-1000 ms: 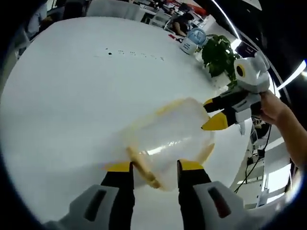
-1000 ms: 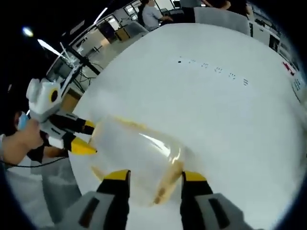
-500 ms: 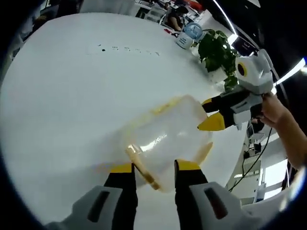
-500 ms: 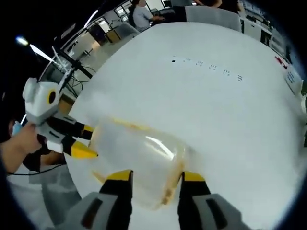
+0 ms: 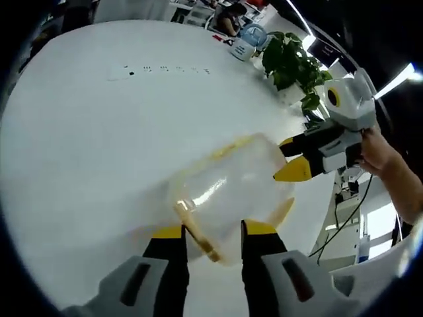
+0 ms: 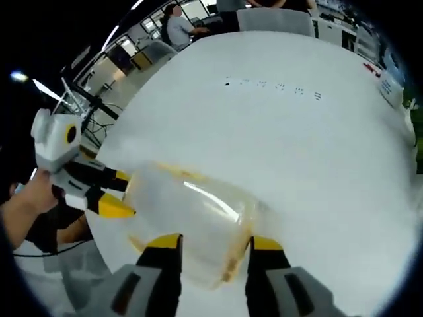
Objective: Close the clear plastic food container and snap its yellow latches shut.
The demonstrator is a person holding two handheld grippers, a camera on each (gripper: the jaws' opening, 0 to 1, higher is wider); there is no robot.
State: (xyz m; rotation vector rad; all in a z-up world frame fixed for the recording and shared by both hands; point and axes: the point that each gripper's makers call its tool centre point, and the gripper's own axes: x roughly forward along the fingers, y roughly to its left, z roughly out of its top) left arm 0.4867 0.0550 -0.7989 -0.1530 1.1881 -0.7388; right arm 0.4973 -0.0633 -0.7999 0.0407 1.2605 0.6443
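Latching step in hand: clear container (image 5: 231,191) on the white desk (image 5: 86,132), lid seated, tongs at opposite ends.

Left tongs (image 5: 211,231) and right tongs (image 6: 208,243) each stand spread astride a yellow latch (image 5: 195,228). Judged next: press each latch against the wall until it snaps.

So my left gripper (image 5: 211,231) has its jaws parted, yellow tips up and level with each other. Same deal with my right gripper (image 6: 210,242), jaws spread apart. Each one pokes into the other's view from the side, my hand (image 5: 383,155) wrapped round the grip behind it.
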